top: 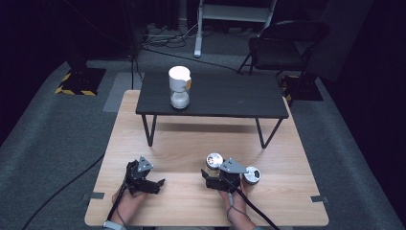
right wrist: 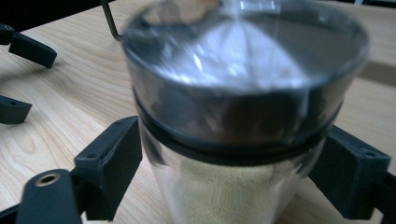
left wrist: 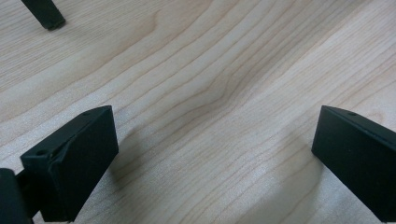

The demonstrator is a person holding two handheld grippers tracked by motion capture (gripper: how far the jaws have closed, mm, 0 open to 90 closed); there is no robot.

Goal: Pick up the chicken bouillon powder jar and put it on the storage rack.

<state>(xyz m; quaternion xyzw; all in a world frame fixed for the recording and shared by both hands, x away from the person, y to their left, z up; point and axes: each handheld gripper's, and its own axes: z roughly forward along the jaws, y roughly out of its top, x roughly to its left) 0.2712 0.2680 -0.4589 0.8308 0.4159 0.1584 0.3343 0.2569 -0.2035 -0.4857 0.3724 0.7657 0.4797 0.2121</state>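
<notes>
The right gripper (right wrist: 229, 182) had its fingers (right wrist: 109, 163) clamped on the clear glass jar of yellow grains (right wrist: 233, 140) below its smooth steel lid, fragile and slippery, while the left gripper's (left wrist: 212, 154) fingers stood apart.

This looks like a lab or recording studio rather than a home. The room is dark, with black walls and grey carpet (top: 43, 129). A pale wooden worktop (top: 191, 143) stands alone in the light. At eleven o'clock a base with yellow and black hazard tape (top: 76, 81) sits on the floor. At twelve o'clock loose cables (top: 165, 36) lie by a white stand (top: 198, 38). A black folding chair (top: 282, 45) waits at one o'clock.
</notes>
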